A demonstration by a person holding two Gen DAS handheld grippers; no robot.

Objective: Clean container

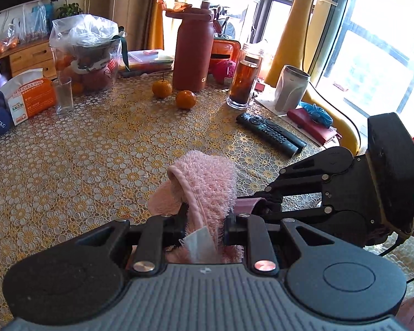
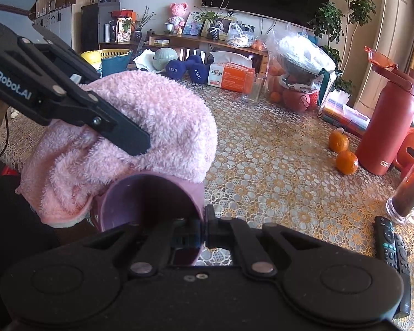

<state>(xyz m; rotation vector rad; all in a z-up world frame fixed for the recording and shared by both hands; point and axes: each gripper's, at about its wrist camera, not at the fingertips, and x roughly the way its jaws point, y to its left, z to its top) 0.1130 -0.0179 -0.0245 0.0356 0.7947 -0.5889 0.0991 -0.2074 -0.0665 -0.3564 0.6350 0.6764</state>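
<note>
My left gripper (image 1: 204,216) is shut on a fluffy pink cloth (image 1: 207,176), which bunches up between its fingers. A mauve cup (image 2: 151,195) lies tilted with its mouth toward the right wrist camera. My right gripper (image 2: 204,220) is shut on the cup's rim, one finger inside and one outside. The pink cloth (image 2: 151,110) drapes over the cup's top and left side, and the left gripper (image 2: 132,140) presses into it from the left. In the left wrist view only a sliver of the cup (image 1: 247,204) shows beside the right gripper (image 1: 265,202).
On the patterned tablecloth (image 1: 82,165) stand a red bottle (image 1: 193,49), two tangerines (image 1: 185,99), a tea jar (image 1: 244,80), a steel tumbler (image 1: 291,88), a remote (image 1: 270,132), a drinking glass (image 1: 63,95), a tissue box (image 1: 30,96) and bagged fruit (image 1: 85,52). Dumbbells (image 2: 187,69) sit at the far edge.
</note>
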